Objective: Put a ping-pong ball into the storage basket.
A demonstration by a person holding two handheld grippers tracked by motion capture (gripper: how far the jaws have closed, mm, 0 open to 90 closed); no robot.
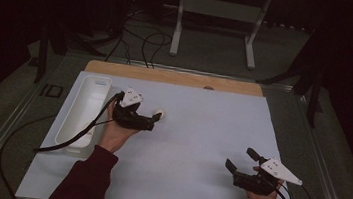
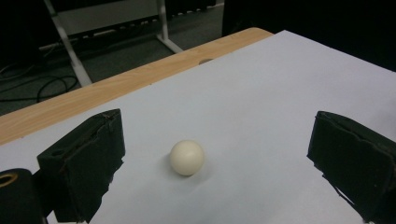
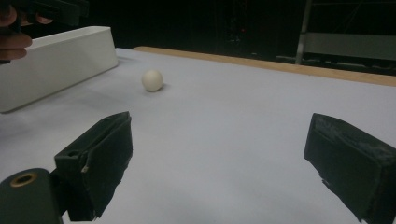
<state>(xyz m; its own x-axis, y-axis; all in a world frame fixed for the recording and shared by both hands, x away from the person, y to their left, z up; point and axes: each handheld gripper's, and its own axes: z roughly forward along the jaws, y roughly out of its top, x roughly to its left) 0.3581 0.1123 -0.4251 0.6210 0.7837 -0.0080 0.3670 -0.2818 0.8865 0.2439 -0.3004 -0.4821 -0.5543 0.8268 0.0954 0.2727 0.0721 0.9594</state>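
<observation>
Black jaws of the right gripper stand wide apart and empty at the near right of the white sheet. Farther off, the left gripper is equally spread, holding nothing, with the cream ball resting on the sheet between its jaws, touching neither. Beyond its hand lies the white tray, against the sheet's left edge.

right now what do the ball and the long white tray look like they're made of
Ball: cream, smooth, matt with a soft sheen, probably plastic, like a ping-pong ball; can't be sure. Tray: white, thin rounded walls, even colour, likely moulded plastic.
</observation>
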